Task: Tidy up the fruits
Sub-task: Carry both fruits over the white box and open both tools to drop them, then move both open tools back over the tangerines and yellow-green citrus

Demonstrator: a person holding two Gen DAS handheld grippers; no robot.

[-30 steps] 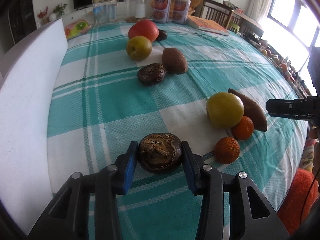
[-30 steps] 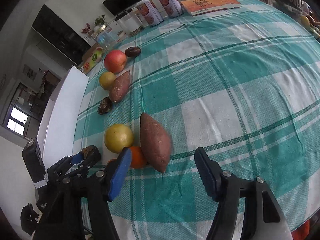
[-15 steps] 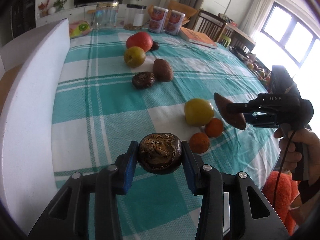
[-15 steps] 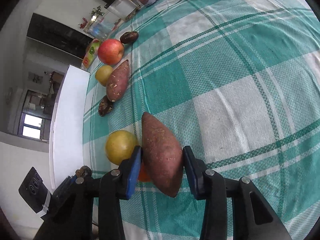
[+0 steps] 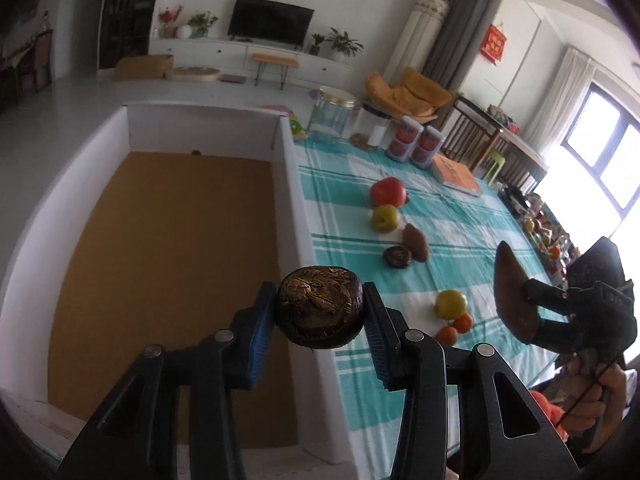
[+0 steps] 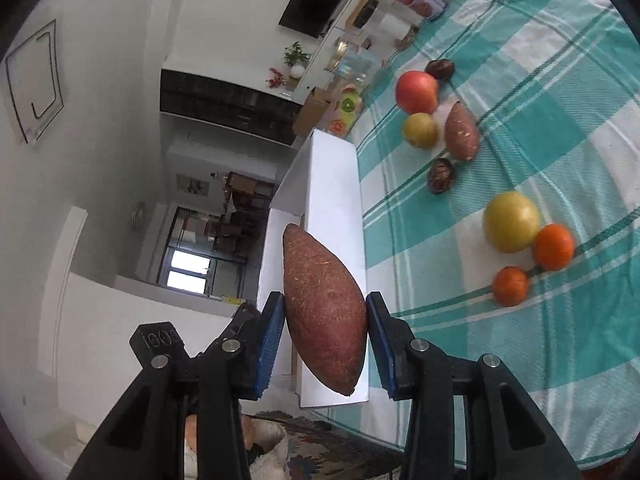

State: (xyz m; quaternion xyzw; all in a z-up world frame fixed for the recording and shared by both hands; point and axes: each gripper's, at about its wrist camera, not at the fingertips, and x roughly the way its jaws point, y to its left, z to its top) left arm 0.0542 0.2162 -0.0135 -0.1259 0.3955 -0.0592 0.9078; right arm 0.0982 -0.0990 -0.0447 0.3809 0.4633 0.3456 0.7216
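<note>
Gripping mushroom [image 5: 320, 312] and sweet potato [image 6: 325, 316] aloft.

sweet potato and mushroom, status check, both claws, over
Left claw shut on dried mushroom, over white box wall. Right claw shut on sweet potato, lifted off the table. Box floor bare, nothing in the way.

My view: box [image 5: 294, 208] left of table [image 5: 460, 216]; apple [image 5: 388, 191], sweet potato [image 5: 416, 237], mushroom [image 5: 397, 257] on table right of box.
</note>
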